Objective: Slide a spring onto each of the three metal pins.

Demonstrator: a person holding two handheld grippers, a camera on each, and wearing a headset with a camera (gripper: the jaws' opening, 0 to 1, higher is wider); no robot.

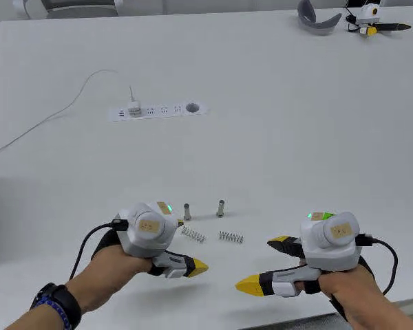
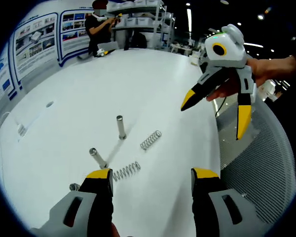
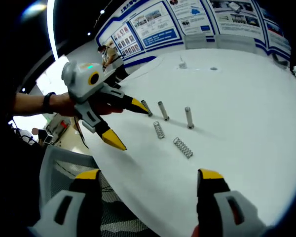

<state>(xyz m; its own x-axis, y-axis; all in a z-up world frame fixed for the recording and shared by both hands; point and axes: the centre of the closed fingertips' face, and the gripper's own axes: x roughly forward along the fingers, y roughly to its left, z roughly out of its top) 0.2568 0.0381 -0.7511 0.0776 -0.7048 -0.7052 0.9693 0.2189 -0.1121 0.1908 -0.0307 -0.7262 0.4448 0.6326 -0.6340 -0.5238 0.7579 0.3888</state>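
Peeking beside the left gripper (image 2: 152,174), one pin (image 2: 74,186) sits half-hidden.

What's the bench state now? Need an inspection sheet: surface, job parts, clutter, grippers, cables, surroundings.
Surface: white table, no marks seen.
Job's things: left pin and right pin upright, bare; left spring and right spring loose before them; third pin partly behind a jaw, sprung or not unclear.
Clutter: power strip; grey band and spare gripper at far edge.
Grippers: left gripper open, right gripper open, both empty.
Cables: white cord runs left off strip; black lead on each gripper.
Surroundings: poster wall, shelving, a person, mesh chair.
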